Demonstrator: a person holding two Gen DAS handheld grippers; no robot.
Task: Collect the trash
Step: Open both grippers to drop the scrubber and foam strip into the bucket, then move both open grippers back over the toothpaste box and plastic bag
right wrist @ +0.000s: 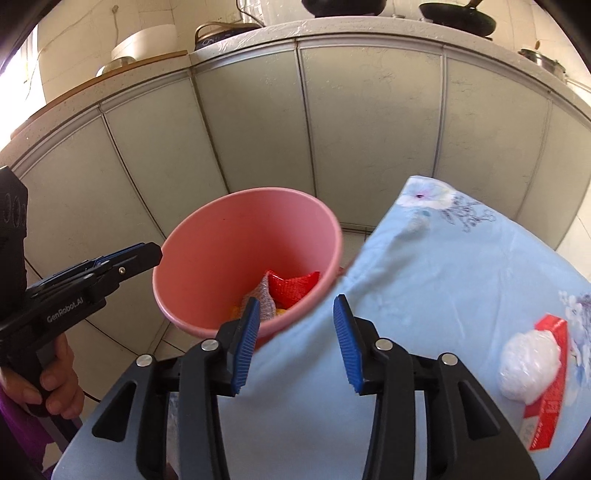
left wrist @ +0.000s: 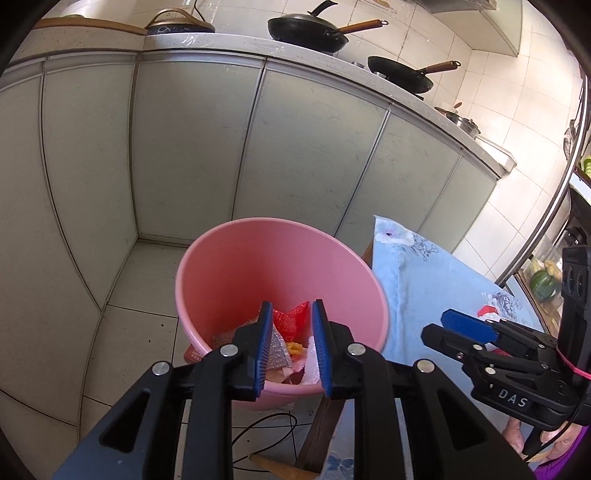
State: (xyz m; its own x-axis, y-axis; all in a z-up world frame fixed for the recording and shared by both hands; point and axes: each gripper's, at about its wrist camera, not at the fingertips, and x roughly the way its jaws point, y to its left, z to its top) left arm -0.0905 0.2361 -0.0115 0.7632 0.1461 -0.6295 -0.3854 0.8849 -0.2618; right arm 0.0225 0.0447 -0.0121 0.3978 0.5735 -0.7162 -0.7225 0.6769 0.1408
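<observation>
A pink bin (left wrist: 258, 266) stands on the tiled floor beside a table with a light blue flowered cloth (right wrist: 443, 280). It holds trash: a red mesh wrapper (right wrist: 291, 282), a silver crumpled piece (left wrist: 275, 349) and yellow bits. My left gripper (left wrist: 291, 314) hangs over the bin's near rim, open a little and empty. My right gripper (right wrist: 295, 325) is open and empty over the cloth's left edge, next to the bin (right wrist: 236, 236). A red carton (right wrist: 546, 384) with a white crumpled plastic wad (right wrist: 528, 365) on it lies on the cloth at the right.
Grey-green cabinet doors (left wrist: 184, 147) run behind the bin under a counter with black pans (left wrist: 306, 31). A black cable (left wrist: 266, 432) lies on the floor near the bin. A metal rack (left wrist: 561, 192) with vegetables stands at the far right.
</observation>
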